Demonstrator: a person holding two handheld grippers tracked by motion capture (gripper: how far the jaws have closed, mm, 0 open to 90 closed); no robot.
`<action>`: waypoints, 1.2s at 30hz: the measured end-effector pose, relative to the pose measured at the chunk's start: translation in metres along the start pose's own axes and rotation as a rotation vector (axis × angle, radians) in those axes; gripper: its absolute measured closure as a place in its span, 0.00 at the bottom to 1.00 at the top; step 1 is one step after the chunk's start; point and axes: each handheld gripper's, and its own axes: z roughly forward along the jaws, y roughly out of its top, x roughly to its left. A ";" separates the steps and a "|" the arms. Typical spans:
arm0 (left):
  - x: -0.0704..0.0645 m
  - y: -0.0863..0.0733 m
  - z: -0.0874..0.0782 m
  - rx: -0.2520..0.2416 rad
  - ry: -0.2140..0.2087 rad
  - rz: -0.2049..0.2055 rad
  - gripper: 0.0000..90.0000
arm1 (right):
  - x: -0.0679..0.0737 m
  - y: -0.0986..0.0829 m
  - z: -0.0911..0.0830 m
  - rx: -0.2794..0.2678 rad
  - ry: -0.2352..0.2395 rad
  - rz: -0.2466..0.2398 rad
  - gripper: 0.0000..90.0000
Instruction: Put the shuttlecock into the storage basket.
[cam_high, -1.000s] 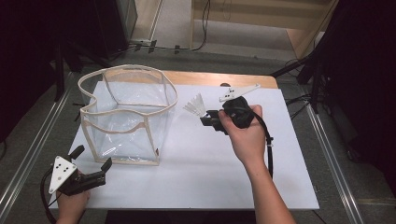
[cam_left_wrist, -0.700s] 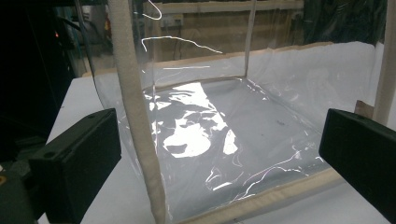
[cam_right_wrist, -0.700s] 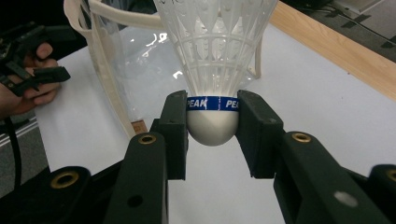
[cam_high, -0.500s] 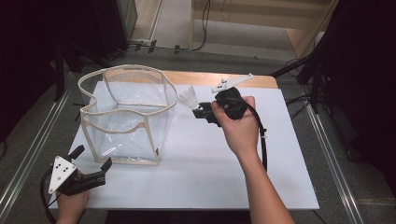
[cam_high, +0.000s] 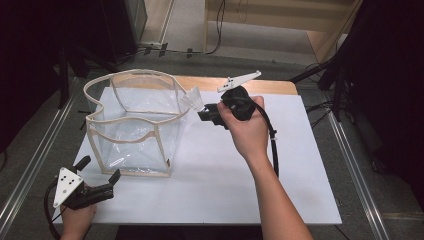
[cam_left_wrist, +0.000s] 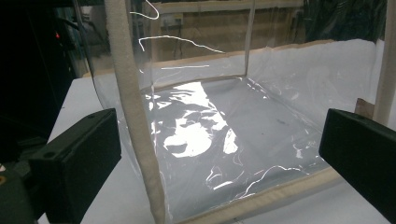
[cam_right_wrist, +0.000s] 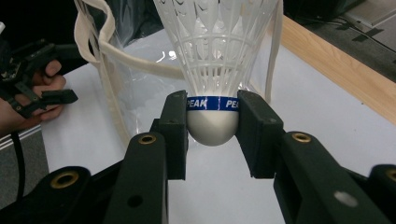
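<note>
White sheet (cam_high: 215, 170) covers the table, a wooden strip showing along its far edge. Right gripper (cam_high: 202, 111) is clamped on a white shuttlecock (cam_right_wrist: 212, 70) at its rounded cork, where a blue band reads "PEAK"; the meshed plastic skirt fans away from the jaws. It is held above the table, just beside the right rim of the clear bag (cam_high: 132, 125). Bag: transparent walls, cream fabric trim, top open, standing on the sheet's left half. Left gripper (cam_high: 97, 175), jaws apart and empty, sits by the bag's near-left corner. Bare sheet lies right and near of the bag.
</note>
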 end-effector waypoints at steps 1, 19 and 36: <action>0.000 0.000 0.000 0.000 0.000 0.000 0.00 | 0.000 0.002 0.001 -0.004 0.002 0.002 0.70; 0.001 0.000 0.000 -0.001 0.002 -0.004 0.00 | 0.003 0.031 0.019 -0.009 0.015 -0.031 0.70; 0.000 0.000 0.000 0.000 0.002 -0.003 0.00 | 0.002 0.043 0.049 0.013 0.027 -0.018 0.57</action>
